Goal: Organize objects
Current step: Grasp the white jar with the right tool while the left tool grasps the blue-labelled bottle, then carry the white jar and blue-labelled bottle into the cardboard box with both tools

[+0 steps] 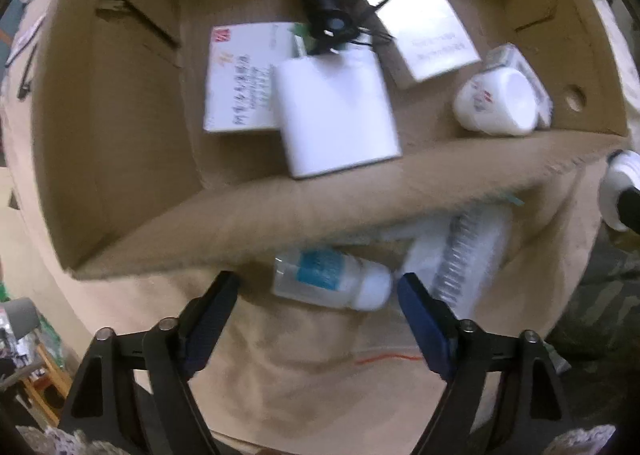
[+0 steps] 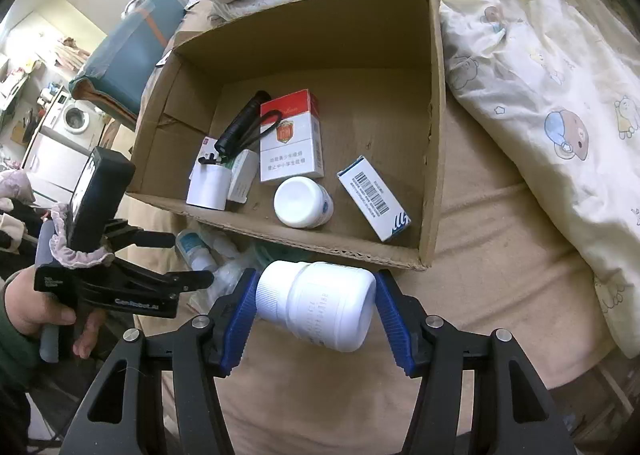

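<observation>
Two tools work here: the right tool (image 2: 316, 311) is clamped on a white bottle (image 2: 320, 307) just short of the cardboard box (image 2: 434, 135) on the bed; lift it over the near wall and release on bare floor. The left tool (image 1: 320, 287) hovers spread near a blue-labelled bottle (image 1: 332, 283). Motion blur obscures the labels.

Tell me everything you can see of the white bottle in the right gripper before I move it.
The white bottle is an opaque, plastic-looking jar with a ribbed screw cap that looks closed and faint, unreadable lettering on its side. It lies sideways, slightly tilted, cap toward the left. The right gripper clamps it end to end: one blue pad on the cap, the other on the base. It hangs above the tan sheet, just outside the near wall of the cardboard box, touching nothing else.
</observation>
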`<control>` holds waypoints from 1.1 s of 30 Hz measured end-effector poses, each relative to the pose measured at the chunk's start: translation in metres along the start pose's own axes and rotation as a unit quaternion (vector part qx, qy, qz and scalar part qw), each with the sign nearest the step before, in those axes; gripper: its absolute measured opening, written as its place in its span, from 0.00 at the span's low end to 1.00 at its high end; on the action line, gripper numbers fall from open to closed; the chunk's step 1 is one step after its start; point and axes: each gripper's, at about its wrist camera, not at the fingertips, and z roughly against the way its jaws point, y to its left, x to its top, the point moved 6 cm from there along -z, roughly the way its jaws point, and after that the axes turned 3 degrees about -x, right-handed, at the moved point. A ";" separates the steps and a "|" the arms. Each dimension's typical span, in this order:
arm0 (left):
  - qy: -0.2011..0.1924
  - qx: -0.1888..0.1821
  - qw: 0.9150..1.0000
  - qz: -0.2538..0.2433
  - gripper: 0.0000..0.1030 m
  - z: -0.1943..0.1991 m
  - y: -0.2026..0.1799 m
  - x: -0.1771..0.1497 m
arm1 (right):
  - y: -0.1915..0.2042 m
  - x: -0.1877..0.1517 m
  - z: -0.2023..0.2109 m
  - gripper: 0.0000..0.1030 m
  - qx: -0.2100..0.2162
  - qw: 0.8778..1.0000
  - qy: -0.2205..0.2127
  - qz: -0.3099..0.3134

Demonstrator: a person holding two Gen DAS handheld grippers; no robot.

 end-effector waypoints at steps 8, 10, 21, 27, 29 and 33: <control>-0.009 -0.016 1.000 0.012 0.54 0.008 -0.002 0.001 | 0.000 -0.004 -0.001 0.60 -0.002 1.000 0.001 0.002; -0.014 -0.019 1.000 0.014 0.54 0.012 -0.003 -0.001 | 0.003 -0.004 -0.002 0.60 -0.001 1.000 0.000 0.005; -0.070 -0.031 0.996 0.034 0.54 0.070 -0.014 -0.017 | 0.025 -0.011 0.014 0.60 0.049 0.998 0.000 0.033; -0.104 -0.034 0.994 0.015 0.54 0.112 -0.012 -0.019 | 0.039 0.003 0.038 0.60 0.050 0.997 -0.033 0.046; -0.121 -0.028 0.992 0.019 0.54 0.127 -0.010 -0.010 | 0.050 0.012 0.042 0.60 0.054 0.996 -0.045 0.053; -0.158 -0.013 0.986 0.042 0.54 0.149 -0.007 0.015 | 0.055 0.036 0.056 0.60 0.051 0.995 -0.077 0.045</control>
